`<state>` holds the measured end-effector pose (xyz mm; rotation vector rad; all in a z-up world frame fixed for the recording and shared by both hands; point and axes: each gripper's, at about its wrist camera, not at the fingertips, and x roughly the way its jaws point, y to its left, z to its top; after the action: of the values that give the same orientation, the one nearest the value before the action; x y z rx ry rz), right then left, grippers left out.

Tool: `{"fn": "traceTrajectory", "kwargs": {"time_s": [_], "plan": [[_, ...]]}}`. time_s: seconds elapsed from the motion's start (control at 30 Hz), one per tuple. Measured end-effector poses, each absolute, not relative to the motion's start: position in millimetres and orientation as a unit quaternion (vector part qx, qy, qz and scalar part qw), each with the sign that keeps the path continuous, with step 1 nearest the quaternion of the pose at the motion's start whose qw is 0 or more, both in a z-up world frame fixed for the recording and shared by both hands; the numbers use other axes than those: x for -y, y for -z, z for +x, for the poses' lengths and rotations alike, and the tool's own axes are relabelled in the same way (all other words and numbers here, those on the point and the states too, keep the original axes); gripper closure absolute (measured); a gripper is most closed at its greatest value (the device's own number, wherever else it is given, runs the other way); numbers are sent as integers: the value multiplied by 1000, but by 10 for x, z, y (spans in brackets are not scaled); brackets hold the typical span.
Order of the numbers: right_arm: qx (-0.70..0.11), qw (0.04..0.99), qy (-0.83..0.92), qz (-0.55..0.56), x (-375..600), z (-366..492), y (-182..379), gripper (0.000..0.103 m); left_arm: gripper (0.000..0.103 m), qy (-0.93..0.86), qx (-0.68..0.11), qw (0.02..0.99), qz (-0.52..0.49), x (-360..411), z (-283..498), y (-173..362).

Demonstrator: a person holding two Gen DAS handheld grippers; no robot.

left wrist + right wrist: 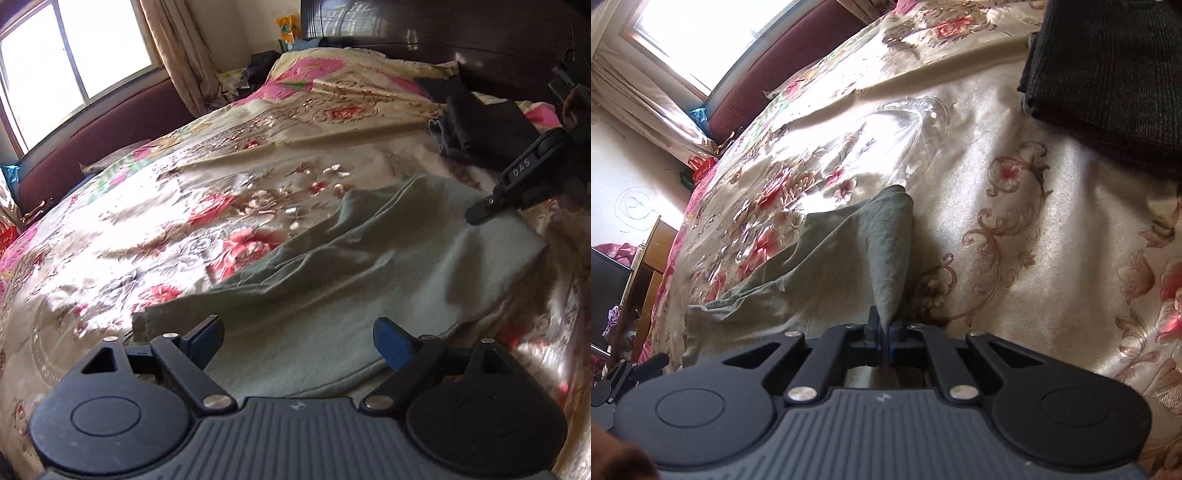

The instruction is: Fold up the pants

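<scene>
Pants [332, 280] flat on bedspread [155, 229], right gripper [884, 332] pinching fold, left gripper [299, 341] spread

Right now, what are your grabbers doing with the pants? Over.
Left gripper open, empty. Right gripper shut on green pants, corner lifted. Dark folded clothes nearby, apart.

We note each gripper, left gripper [298, 341] and right gripper [883, 334], has a ribbed grey body, black disc housings, black linkage arms with silver rivets and blue fingers [392, 341]. One arm reads "DAS", seemingly.
</scene>
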<state>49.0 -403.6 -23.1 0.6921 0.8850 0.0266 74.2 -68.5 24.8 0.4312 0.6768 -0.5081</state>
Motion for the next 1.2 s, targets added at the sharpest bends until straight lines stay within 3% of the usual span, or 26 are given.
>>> {"fn": "traceTrajectory", "kwargs": {"time_s": [0.23, 0.47, 0.63, 0.77, 1.03, 1.2], "plan": [[-401, 851, -15, 339, 4021, 495, 49, 99, 2, 244, -388, 854, 247, 846, 824, 283], [-376, 877, -77, 289, 3447, 652, -657, 99, 1, 252, -373, 872, 190, 611, 873, 149], [-384, 890, -99, 225, 2998, 761, -974, 99, 1, 295, -372, 864, 168, 583, 1346, 45], [-403, 887, -72, 213, 3013, 698, -945, 99, 2, 281, -391, 870, 105, 442, 1758, 30], [-419, 873, -33, 249, 3269, 610, -773, 98, 2, 186, -357, 892, 206, 751, 2031, 296], [-425, 867, -29, 257, 3277, 610, -702, 98, 2, 146, -347, 915, 146, 537, 2096, 110]]}}
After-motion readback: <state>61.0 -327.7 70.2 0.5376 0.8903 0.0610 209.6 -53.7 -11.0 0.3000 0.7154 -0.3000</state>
